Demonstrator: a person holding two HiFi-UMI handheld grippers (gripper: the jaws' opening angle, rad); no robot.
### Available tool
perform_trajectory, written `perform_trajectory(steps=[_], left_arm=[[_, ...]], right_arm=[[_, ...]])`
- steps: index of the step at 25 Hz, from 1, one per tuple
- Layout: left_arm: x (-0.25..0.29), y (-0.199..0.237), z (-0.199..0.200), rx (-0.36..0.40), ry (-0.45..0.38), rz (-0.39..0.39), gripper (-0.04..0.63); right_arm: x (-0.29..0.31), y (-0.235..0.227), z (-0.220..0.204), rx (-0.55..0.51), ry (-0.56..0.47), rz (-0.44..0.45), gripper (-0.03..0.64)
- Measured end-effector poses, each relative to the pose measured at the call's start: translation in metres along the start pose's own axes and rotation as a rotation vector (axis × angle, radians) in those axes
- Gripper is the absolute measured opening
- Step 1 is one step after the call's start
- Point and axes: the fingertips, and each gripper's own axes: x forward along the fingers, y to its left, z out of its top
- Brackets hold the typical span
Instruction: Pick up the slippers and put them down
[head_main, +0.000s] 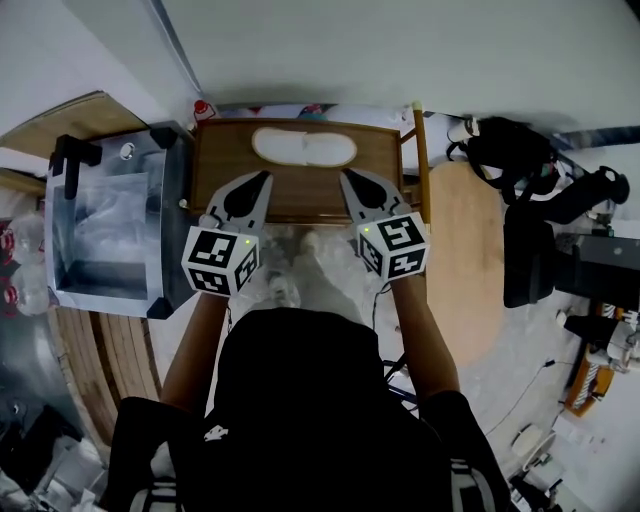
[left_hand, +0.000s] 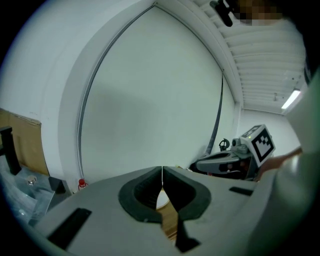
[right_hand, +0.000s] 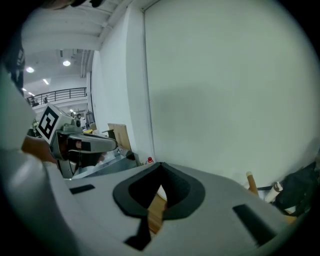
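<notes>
Left gripper and right gripper point forward, fingers together.

Person: black short-sleeved top, a small white mark near its left shoulder, white stripes low at both sides. Left gripper and right gripper have pale grey tapered jaws lined with black pads. Behind the jaws sit the left cube and right cube — white, with black square markers and a small green light.

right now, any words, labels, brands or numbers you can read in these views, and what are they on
No readable text in any view.
left gripper and right gripper: square black-and-white marker patterns on their cubes, no letters.
white mark on the person's black shirt: too small to read.
slippers: no print visible.
</notes>
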Motion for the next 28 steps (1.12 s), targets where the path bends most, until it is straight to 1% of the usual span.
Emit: perform_trajectory(steps=[6, 10, 18, 21, 28], left_arm=[[0.03, 0.014, -0.011, -0.031, 0.038, 0.037, 0.008], [0.045, 0.023, -0.023, -0.055, 0.067, 0.06, 0.008], [0.078, 0.042, -0.052, -0.073, 0.135, 0.085, 0.008], [0.087, 0.047, -0.063, -0.087, 0.165, 0.095, 0.008], [0.101, 0.055, -0.089, -0.105, 0.219, 0.11, 0.008]], right_arm=[[0.034, -0.017, -0.022, 0.006, 0.088, 0.074, -0.012], [0.055, -0.027, -0.042, -0.019, 0.158, 0.108, -0.012], [0.095, -0.042, -0.089, -0.136, 0.329, 0.191, -0.012], [0.109, -0.047, -0.103, -0.166, 0.374, 0.222, -0.012], [0.137, -0.062, -0.134, -0.263, 0.471, 0.257, -0.012]])
